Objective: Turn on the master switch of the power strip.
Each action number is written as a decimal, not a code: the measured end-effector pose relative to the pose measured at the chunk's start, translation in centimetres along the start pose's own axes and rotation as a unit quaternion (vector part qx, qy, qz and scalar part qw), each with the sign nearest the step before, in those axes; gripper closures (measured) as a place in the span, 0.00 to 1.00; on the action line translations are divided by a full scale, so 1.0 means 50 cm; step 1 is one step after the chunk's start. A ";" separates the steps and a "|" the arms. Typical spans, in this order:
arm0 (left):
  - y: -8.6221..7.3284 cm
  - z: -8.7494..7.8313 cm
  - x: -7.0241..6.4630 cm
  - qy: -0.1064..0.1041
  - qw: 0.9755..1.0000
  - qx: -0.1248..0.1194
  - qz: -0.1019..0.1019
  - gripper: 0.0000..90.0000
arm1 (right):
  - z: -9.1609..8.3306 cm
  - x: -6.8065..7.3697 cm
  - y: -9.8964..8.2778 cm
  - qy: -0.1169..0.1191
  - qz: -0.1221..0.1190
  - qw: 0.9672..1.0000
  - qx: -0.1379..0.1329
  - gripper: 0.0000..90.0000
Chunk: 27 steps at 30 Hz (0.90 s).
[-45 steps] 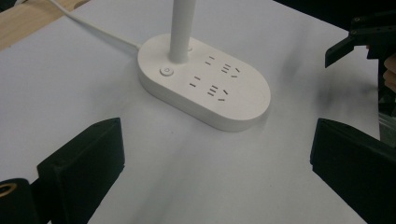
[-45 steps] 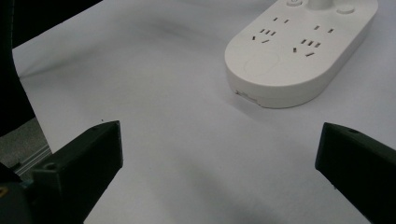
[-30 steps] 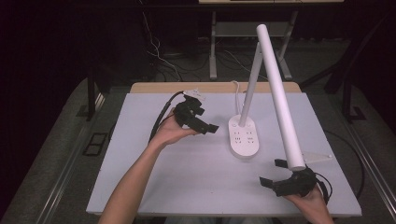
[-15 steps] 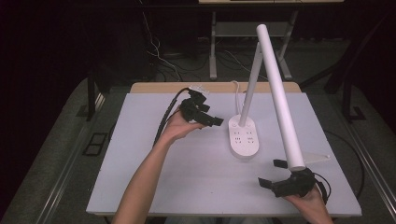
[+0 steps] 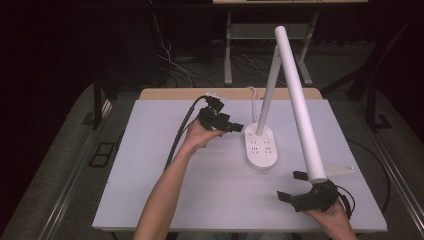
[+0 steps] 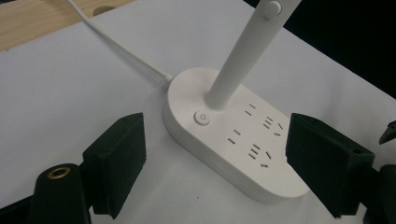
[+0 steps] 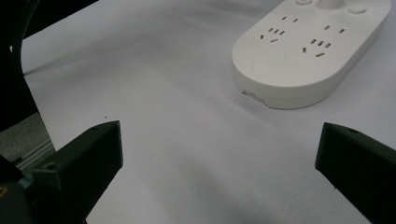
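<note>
- The desk lamp (image 5: pixel 280 90) stands on the pale table (image 5: pixel 150 165), a little right of its middle in the high view; its oval white base (image 5: pixel 261 146) doubles as a power strip with several sockets on top.
- A slim stem (image 5: pixel 269 90) rises from the far end of the base, and the long tube-shaped lamp head (image 5: pixel 300 105) slants from high at the back down toward the near right corner.
- A white cord (image 6: pixel 116 44) runs from the base toward the far edge of the table.
- The left gripper (image 5: pixel 239 128) sits just beside the base's far left end, pointing at it.
- Its jaws have just been closing, yet they stand spread, and the pads (image 6: pixel 122 154) are clear of the base.
- In the left gripper view the base lies between the two jaws, with the round power button (image 6: pixel 201 117) at the foot of the stem.
- The right gripper (image 5: pixel 292 186) rests near the front right of the table, directly under the low end of the lamp head.
- Its jaws are wide apart with nothing between them; in the right gripper view the base (image 7: pixel 308 51) lies well ahead of them.
</note>
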<state>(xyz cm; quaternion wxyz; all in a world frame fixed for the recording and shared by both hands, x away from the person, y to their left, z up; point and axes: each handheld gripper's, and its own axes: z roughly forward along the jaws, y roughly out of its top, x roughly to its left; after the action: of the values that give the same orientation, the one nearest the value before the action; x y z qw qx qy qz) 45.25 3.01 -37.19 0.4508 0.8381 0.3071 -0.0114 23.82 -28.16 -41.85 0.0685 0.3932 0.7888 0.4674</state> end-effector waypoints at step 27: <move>0.031 0.085 -0.011 -0.010 1.000 0.007 -0.008 0.80 | -0.005 -0.002 -0.001 0.000 0.000 1.000 -0.002 0.00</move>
<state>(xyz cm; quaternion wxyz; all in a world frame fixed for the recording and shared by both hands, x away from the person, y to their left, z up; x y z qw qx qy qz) 46.72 -1.13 -38.41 0.4477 0.8387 0.3089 -0.0258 23.75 -28.42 -41.79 0.0694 0.3935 0.7880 0.4685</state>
